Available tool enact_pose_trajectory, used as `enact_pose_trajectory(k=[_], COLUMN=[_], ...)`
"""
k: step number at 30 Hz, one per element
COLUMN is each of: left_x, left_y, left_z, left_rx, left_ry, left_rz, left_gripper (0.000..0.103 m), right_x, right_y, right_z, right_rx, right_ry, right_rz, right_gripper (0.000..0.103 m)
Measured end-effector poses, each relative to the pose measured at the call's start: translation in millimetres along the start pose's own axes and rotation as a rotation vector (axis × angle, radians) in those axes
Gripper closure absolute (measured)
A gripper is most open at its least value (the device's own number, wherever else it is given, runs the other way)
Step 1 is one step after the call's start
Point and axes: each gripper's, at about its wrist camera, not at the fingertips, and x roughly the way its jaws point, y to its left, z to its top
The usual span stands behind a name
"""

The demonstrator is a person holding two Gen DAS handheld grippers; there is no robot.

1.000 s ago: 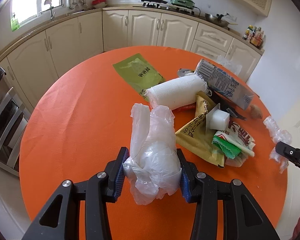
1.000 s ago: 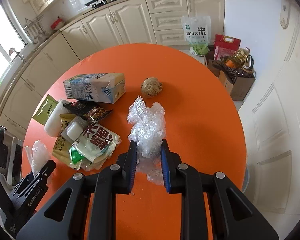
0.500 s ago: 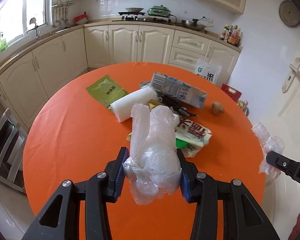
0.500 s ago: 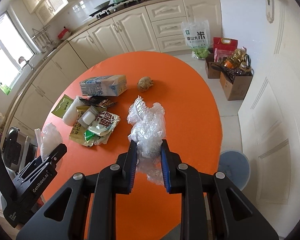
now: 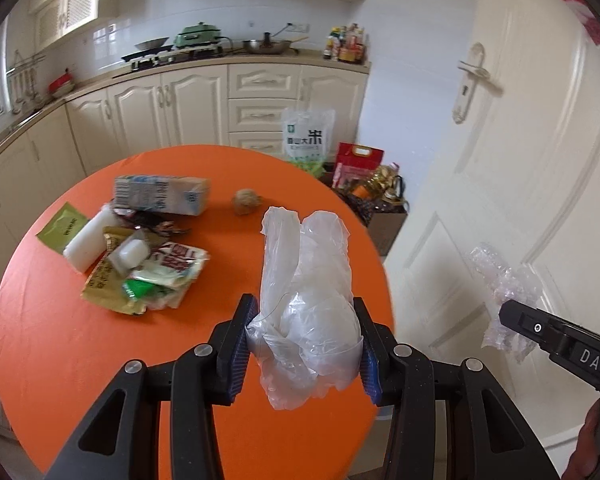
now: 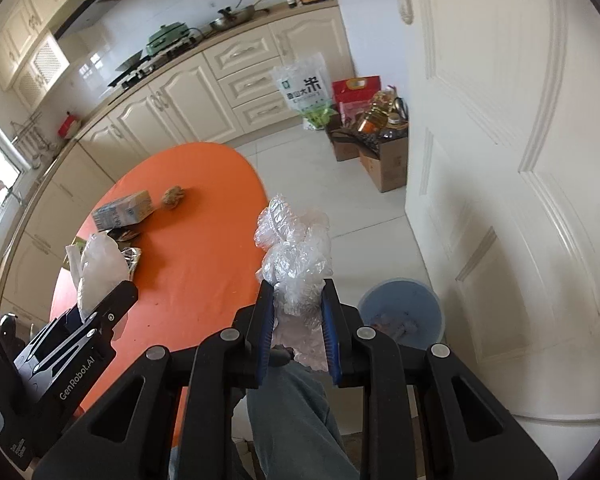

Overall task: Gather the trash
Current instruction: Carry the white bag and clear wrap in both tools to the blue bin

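Readable lettering: the side of your left gripper (image 6: 82,320) carries "GenRobot.AI", and the side of your right gripper (image 5: 512,312) shows "DAS". The white rice bag (image 6: 304,94) on the floor by the cabinets, ahead of the right gripper, bears a large character 米; the print on the milk carton (image 5: 160,198) is too blurred to read.

Your left gripper angles downward over the near edge of the orange table (image 5: 60,340), its blue pads (image 5: 238,350) partly closed and pressing both sides of a crumpled clear plastic bag (image 5: 306,308), which stands up ahead of the fingertips.

Your right gripper angles steeply down beyond the table edge, its jaws narrowly set and clamped on a wad of bubble wrap (image 6: 296,256). Just right of and below its fingertips sits a blue bin (image 6: 400,310) on the floor; your trouser leg (image 6: 292,412) lies beneath the gripper.

The remaining wrappers (image 5: 148,272) lie ahead and left of the left gripper.
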Motion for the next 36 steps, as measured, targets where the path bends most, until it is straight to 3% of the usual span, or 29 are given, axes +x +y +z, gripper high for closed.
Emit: enact_pose_trajectory(k=[9,16,27,36], left_x=[39,85,166,218], left_y=[-73,-116,-168,-189], left_z=[5,12,28,28], left_rx=[0.153,0.225,0.3,0.314], left_ry=[0.049,0.118,0.194,0.276], left_rz=[-0.121,-0.174,-0.18,-0.176], left_gripper=[0.061,0.061,0.061,0.058], right_x=[-23,-15,32,54], right_y=[-82,-129,-166,-187], right_z=[-4,-6,-4,-7], right_rx=[0.149,0.239,0.31,0.352], right_ry=[-0.031,-0.006,0.072,0.117], right_rz=[-0.125,-0.183,-0.227,-0.26], right_gripper=[0.081,0.081,0.081,0.081])
